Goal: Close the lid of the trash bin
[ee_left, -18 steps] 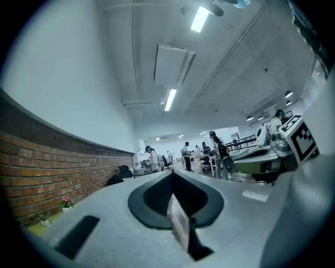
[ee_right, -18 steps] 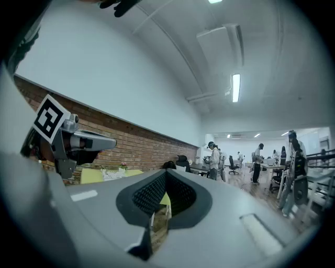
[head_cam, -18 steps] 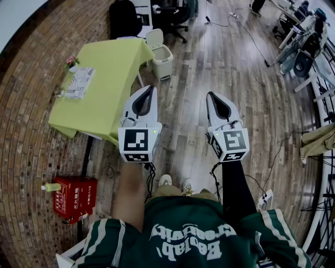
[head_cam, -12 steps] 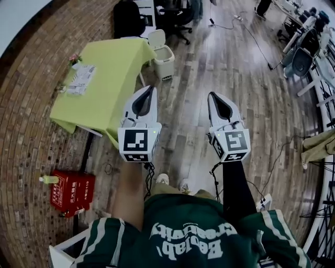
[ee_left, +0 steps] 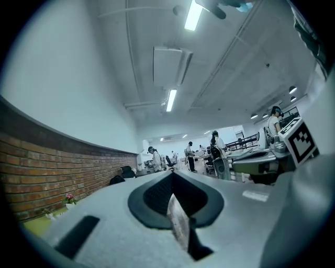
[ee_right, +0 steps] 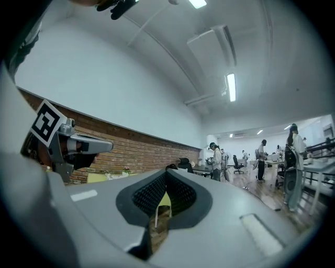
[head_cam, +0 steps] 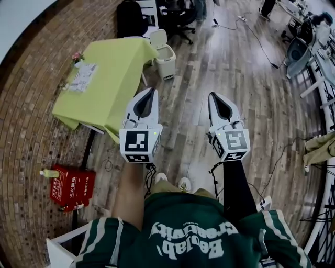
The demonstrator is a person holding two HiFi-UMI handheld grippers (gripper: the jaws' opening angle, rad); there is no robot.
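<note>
The cream trash bin point(head_cam: 166, 60) stands on the wooden floor past the far corner of the yellow-green table point(head_cam: 110, 78). Its lid point(head_cam: 157, 37) is tipped up and open. Both grippers are held level at waist height, well short of the bin, and point forward. My left gripper point(head_cam: 153, 90) is shut with nothing in it, its tip over the table's near corner. My right gripper point(head_cam: 212, 96) is beside it over bare floor, tips together and empty. The bin does not show in the left gripper view point(ee_left: 171, 174) or the right gripper view point(ee_right: 166, 171).
Papers point(head_cam: 81, 77) and a small flower pot point(head_cam: 77, 56) lie on the table. A red box point(head_cam: 72, 187) sits on the brick floor at the left. A black bag point(head_cam: 130, 18) and an office chair point(head_cam: 178, 15) stand behind the bin. Cables point(head_cam: 256, 36) cross the floor.
The table, bin and red box have shifted slightly in the head view as the person steps forward. Both grippers keep the same pose and stay shut.
</note>
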